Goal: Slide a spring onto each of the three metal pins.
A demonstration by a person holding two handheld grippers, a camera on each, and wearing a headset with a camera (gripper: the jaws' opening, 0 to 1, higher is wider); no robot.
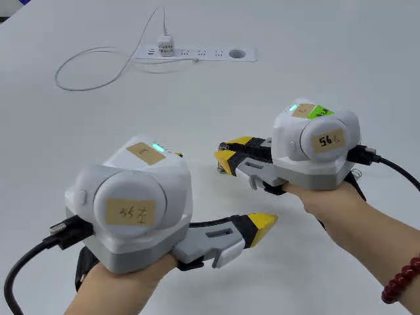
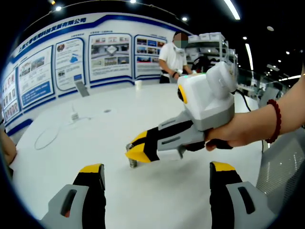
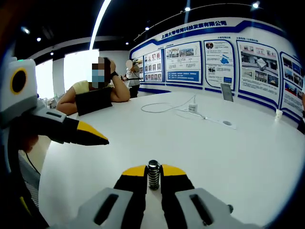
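A: Pose of the left tongs [image 2: 156, 168]?
B: Held low over the white worktop [image 1: 275, 85], level, jaws spread wide, nothing between them.
A: And the right tongs [image 1: 226, 156]?
B: Aimed across toward the left pair, tips dipped, clenched on the spring [image 3: 153, 175]. It stands upright between the tips, foot at the worktop.

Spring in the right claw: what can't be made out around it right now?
- Head view: the spring is mostly hidden behind the right claw.
- Right gripper view: jaws hide its lower end; whether a pin runs inside cannot be told.
- Same view: dark speck on the table, too small to identify.
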